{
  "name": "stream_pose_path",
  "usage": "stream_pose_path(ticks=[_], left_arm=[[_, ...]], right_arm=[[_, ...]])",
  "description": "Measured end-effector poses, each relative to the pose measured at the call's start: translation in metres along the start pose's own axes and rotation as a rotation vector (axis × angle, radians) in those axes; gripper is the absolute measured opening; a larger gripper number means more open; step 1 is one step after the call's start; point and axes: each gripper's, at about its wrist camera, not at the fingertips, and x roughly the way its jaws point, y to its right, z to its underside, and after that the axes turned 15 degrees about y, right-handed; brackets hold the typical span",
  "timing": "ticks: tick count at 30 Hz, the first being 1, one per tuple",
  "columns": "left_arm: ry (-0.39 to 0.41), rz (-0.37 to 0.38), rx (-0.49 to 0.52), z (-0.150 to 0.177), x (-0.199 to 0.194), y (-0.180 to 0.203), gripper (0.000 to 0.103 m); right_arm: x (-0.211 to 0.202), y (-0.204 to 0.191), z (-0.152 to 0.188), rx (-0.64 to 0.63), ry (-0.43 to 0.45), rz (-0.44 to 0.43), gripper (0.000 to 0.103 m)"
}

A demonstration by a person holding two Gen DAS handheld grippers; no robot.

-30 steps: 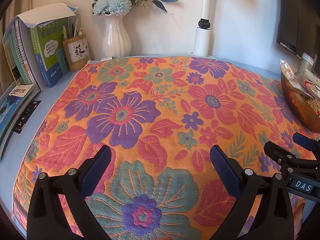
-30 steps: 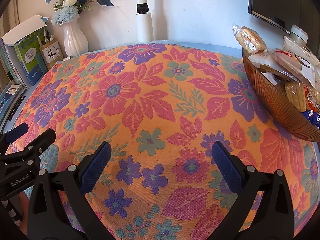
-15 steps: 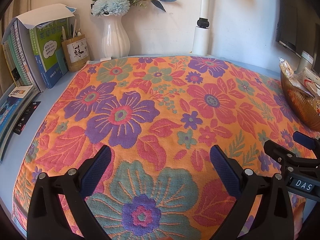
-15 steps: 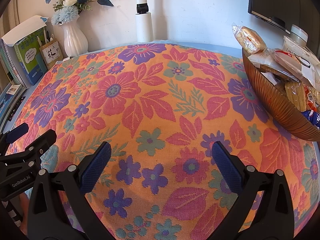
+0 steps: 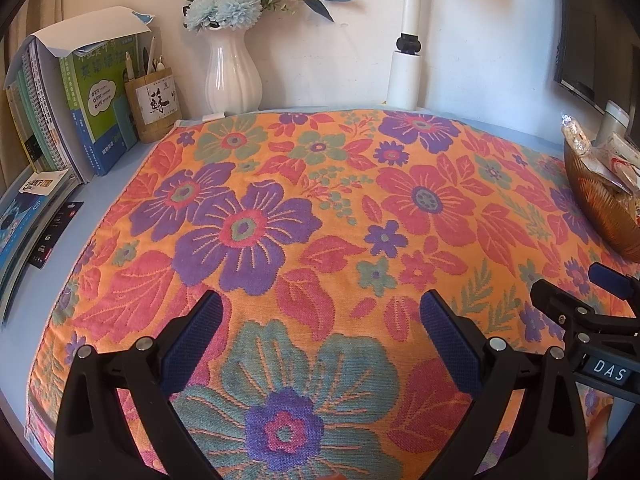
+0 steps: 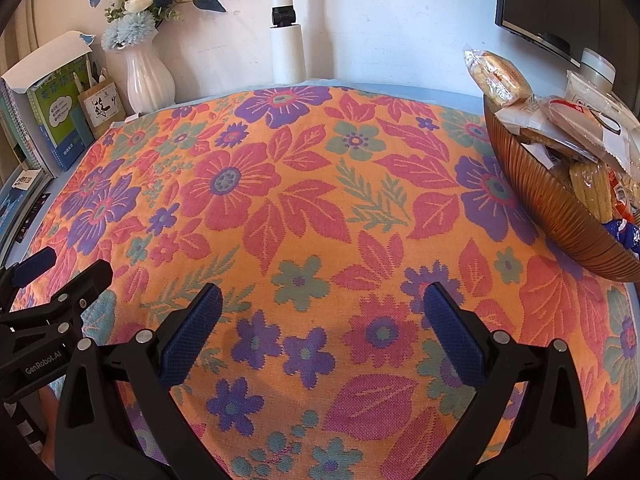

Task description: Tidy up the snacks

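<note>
Both the left gripper (image 5: 318, 312) and right gripper (image 6: 320, 304) hover with jaws spread and empty over the floral cloth (image 6: 304, 208), while the snacks (image 6: 560, 120) sit heaped in the brown bowl (image 6: 552, 208) far right, where a careless reach could topple packets off its overfull rim.

right hand-held gripper (image 5: 618, 286): a label on its body reads "DAS", seen from the left wrist view.
left hand-held gripper (image 6: 56, 268): white print on its black arm reads "GenRobot.AI", seen from the right wrist view.
pen holder (image 5: 154, 102): a white card bears a large black Chinese character, "蘇".
green book (image 5: 102, 92): Chinese title; too blurred to read.
</note>
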Motion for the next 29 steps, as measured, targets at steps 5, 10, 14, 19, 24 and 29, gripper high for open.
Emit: stream_pose_path(ticks=[5,10,14,19,24,29], left_arm=[[-0.026,0.065,0.011,-0.010,-0.011,0.015,0.098],[0.000,0.037,0.085,-0.019,-0.015,0.035,0.098],[-0.061,0.032,0.056,-0.021,0.005,0.033,0.098],[-0.105,0.035,0.034,-0.017,0.024,0.030,0.094],[-0.203,0.031,0.021,-0.004,0.052,0.027,0.098],[-0.156,0.013,-0.002,-0.003,0.050,0.022,0.098]], right_arm=[[0.001,0.003,0.001,0.011,-0.004,0.007,0.100],[0.002,0.018,-0.001,0.078,-0.024,0.032,0.100],[0.004,0.025,-0.001,0.112,-0.044,0.047,0.100],[0.002,0.025,-0.001,0.111,-0.044,0.055,0.100],[0.009,0.024,-0.004,0.078,-0.079,0.121,0.100],[0.027,0.001,-0.014,-0.153,-0.086,0.239,0.100]])
